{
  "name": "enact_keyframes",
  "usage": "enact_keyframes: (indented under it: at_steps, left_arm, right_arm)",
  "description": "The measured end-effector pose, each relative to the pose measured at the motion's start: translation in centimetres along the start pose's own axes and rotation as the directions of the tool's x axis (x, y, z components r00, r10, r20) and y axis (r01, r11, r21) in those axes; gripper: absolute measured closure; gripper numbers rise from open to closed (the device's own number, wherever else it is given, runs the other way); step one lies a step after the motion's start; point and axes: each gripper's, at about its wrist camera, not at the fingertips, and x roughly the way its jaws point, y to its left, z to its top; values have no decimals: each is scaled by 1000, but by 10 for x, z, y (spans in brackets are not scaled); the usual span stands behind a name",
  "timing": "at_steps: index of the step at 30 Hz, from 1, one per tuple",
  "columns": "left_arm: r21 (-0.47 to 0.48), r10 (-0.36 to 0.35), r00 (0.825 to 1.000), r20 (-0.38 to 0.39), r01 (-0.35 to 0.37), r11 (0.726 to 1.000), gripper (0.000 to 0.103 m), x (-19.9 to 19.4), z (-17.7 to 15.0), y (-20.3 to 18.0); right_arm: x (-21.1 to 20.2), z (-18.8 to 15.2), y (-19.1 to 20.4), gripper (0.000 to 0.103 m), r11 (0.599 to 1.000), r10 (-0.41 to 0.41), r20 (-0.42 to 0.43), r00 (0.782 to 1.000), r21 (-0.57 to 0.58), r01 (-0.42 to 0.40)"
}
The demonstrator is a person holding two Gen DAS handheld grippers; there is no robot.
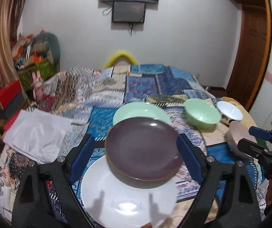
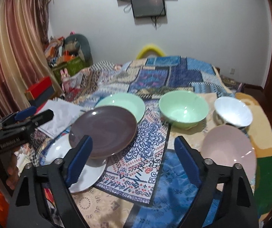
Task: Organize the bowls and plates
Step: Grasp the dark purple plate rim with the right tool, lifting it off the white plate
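Observation:
A purple plate (image 1: 143,146) (image 2: 103,129) rests on a white plate (image 1: 124,195) (image 2: 60,152) on the patterned bedcover. Behind them lies a green plate (image 1: 136,110) (image 2: 124,102). To the right stand a green bowl (image 1: 202,114) (image 2: 183,108), a white bowl (image 1: 229,110) (image 2: 232,112) and a pink bowl (image 1: 238,133) (image 2: 229,148). My left gripper (image 1: 136,155) (image 2: 41,114) is open, hovering near the purple plate without touching it. My right gripper (image 2: 133,161) (image 1: 257,138) is open over the cover between the plates and the pink bowl, holding nothing.
The dishes sit on a bed with a patchwork cover (image 2: 174,72). White paper (image 1: 39,131) lies at the left. Boxes and clutter (image 1: 9,98) stand by the curtain. A hand (image 2: 12,172) holds the left gripper's handle.

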Motion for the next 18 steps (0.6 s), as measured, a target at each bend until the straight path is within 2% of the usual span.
enact_keyframes:
  at_steps: [7,10,12,18]
  left_arm:
    - [-21,8,992,-122,-11,1000,30,58,-3,41]
    - [-26,-10,982,-189,6,1000,39,85,-5,54]
    - [-28,-15,974,-228,9,1000,50,100,-8,60]
    - [-67,-66,944,-322,47,997,62,135,-16,75]
  right_arm:
    - [48,-1,3,38,1000,1,-103,995,-2,-1]
    - [66,-1,5,46,1000,0,-134,991,-4,-1]
    - [79,0,4,50,1000,17,-160,987,7,-16]
    - [108,0,6,63,1000,29,-219,975,14,-27]
